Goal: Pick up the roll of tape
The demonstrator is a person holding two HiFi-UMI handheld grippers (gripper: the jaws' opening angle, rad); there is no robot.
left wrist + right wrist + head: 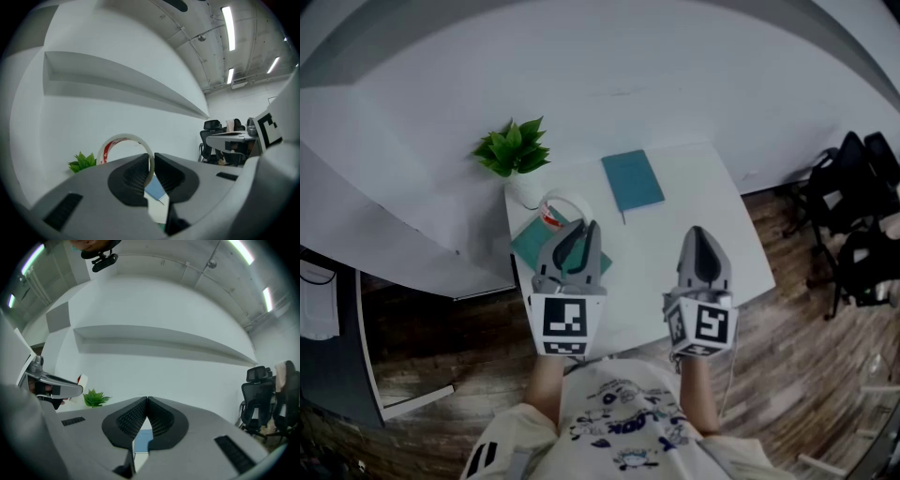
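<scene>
My left gripper (584, 228) (151, 165) is shut on the roll of tape (123, 143), a clear ring with a red and white core. Its jaws pinch the ring's right wall and hold it upright above the white table (675, 202). In the head view the roll of tape (561, 208) juts out past the left fingertips, over a teal notebook (532, 242). My right gripper (700, 232) (146, 401) hovers over the table's right part with its jaws shut and nothing between them. The right gripper view shows the left gripper's tip and the roll of tape (80, 382) at far left.
A small potted plant (514, 150) stands at the table's back left corner. A second teal notebook (633, 180) lies at the back middle. Black office chairs (848, 202) stand on the wooden floor to the right. A white wall with a long shelf (122, 79) is behind the table.
</scene>
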